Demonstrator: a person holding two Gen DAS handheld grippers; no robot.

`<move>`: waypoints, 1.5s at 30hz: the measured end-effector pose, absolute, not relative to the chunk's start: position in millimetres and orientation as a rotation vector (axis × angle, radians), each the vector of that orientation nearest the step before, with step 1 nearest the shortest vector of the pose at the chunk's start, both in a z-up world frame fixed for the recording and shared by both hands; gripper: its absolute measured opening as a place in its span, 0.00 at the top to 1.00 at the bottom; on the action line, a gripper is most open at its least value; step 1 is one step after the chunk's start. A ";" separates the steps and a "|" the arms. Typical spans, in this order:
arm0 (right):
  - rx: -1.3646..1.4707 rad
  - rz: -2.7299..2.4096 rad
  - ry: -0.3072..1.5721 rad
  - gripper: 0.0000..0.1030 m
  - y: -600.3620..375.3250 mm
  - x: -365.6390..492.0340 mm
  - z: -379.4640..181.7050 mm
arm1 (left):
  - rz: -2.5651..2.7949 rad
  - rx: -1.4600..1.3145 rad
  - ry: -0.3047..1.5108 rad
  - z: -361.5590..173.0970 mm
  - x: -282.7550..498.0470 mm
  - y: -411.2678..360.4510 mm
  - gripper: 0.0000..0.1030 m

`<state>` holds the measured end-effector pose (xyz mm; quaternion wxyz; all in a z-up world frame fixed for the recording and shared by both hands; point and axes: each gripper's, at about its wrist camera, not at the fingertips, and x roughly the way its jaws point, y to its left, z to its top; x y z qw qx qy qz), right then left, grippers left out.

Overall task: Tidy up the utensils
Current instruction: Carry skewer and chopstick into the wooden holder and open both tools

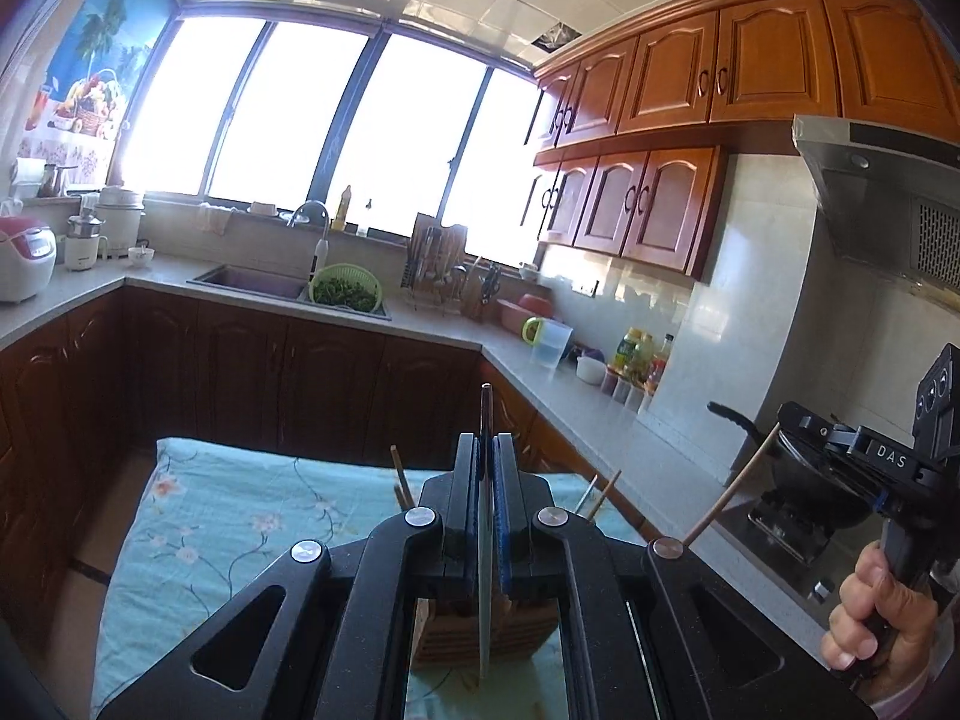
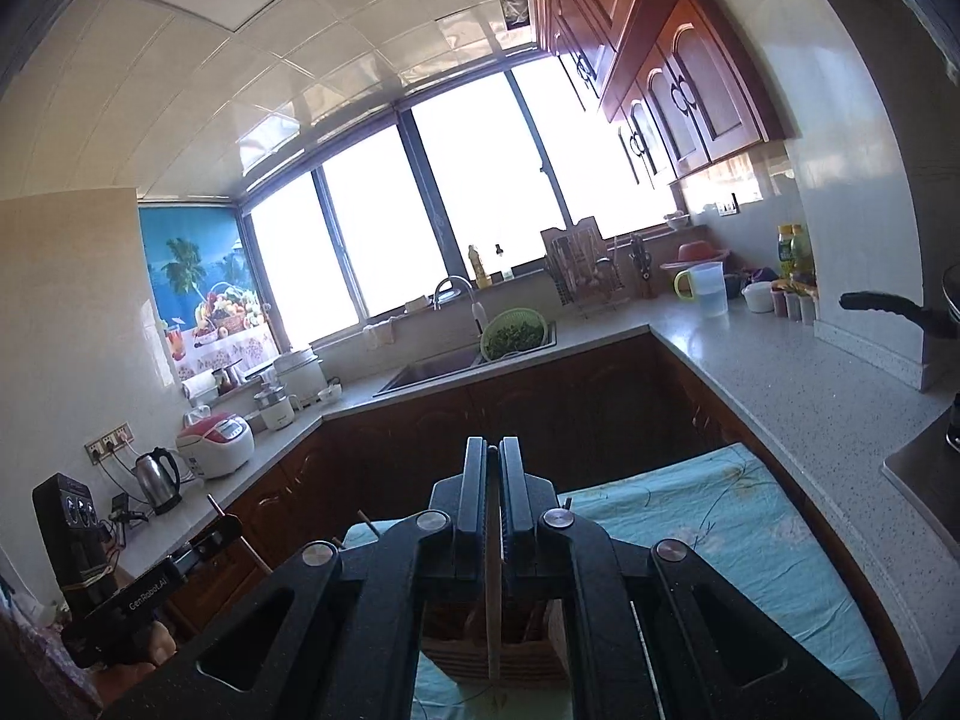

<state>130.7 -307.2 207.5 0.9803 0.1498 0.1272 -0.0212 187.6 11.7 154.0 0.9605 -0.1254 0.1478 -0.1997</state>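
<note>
My left gripper (image 1: 487,450) is shut on a flat grey utensil (image 1: 486,540), maybe a knife or spatula, whose thin edge runs upright between the jaws and sticks out above them. Below it stands a wooden utensil holder (image 1: 456,630) on a light blue flowered cloth (image 1: 228,516). Chopsticks (image 1: 401,480) poke up from the holder. My right gripper (image 2: 493,450) is shut on a pale chopstick (image 2: 493,612) that hangs down over the same wooden holder (image 2: 516,654). In the left wrist view the right gripper (image 1: 870,456) holds that chopstick (image 1: 729,492) slanted.
A grey countertop (image 1: 570,402) runs along the right with bottles, a measuring jug (image 1: 552,343) and a black pan handle (image 1: 729,417). A sink with a green colander (image 1: 347,291) sits under the windows. A rice cooker (image 2: 216,437) and kettle (image 2: 157,479) stand on the left counter.
</note>
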 end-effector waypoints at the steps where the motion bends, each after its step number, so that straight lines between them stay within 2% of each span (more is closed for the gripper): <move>1: 0.302 -0.049 0.250 0.96 -309.8 135.4 209.5 | -0.398 -0.259 0.285 154.8 193.0 9.4 0.97; 8: 0.321 -0.080 0.270 0.96 -325.2 174.0 198.4 | -0.324 -0.270 0.257 123.0 233.0 -15.6 0.97; 21: 0.386 -0.111 0.425 0.96 -339.0 205.8 115.6 | -0.295 -0.262 0.380 53.9 271.6 -51.4 0.97; 28: 0.371 -0.091 0.477 0.96 -328.2 214.4 100.0 | -0.300 -0.225 0.400 57.2 273.4 -47.4 0.97; 41: 0.362 -0.106 0.484 0.96 -324.5 215.8 103.9 | -0.311 -0.247 0.423 58.0 278.8 -36.6 0.97; 45: 0.369 -0.100 0.471 0.90 -324.9 212.0 107.4 | -0.318 -0.247 0.437 59.6 276.3 -34.9 0.97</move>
